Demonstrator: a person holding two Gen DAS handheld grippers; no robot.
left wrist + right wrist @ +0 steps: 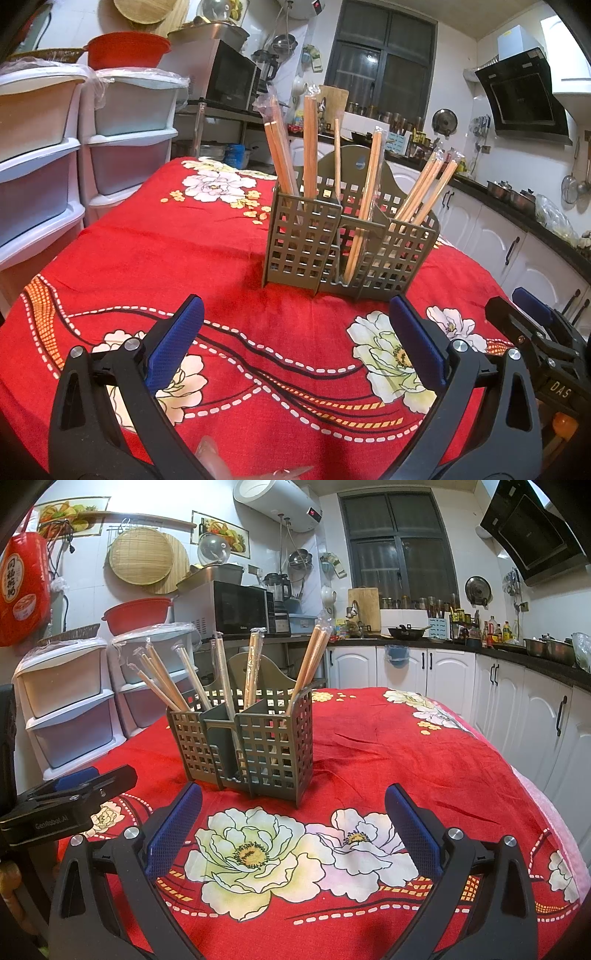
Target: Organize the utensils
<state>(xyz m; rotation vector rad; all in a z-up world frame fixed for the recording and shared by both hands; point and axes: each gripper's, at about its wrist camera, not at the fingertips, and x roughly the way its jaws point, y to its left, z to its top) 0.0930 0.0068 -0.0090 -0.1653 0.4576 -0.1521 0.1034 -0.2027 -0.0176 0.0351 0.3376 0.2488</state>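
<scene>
- Left: stacked plastic drawers [33,155] beside the table, a red basin [127,50] on top of the second stack.
- Near left: left gripper [295,314] hovering low over the tablecloth [166,258], blue pads [175,345] spread wide apart, nothing between them, released.
- Middle: grey lattice utensil holder [306,247] standing upright on the red flowered cloth, just ahead of the left gripper and apart from it.
- Inside the holder: wrapped chopsticks [310,144] in clear sleeves, upright or tilted, split among its compartments — some in the left one, one pair [364,210] leaning in the middle slot, a bundle [428,192] fanning out from the right one.
- Far right in the left camera: part of the right gripper's black body visible at the table's edge.
- Right camera: right gripper [293,794] also low over the cloth, blue pads [413,830] wide apart, empty, released; same holder [273,746] just ahead and slightly left.
- Right background: white cabinets [450,675] under a dark counter crowded with pots and bottles, dark window [399,542] behind.
</scene>
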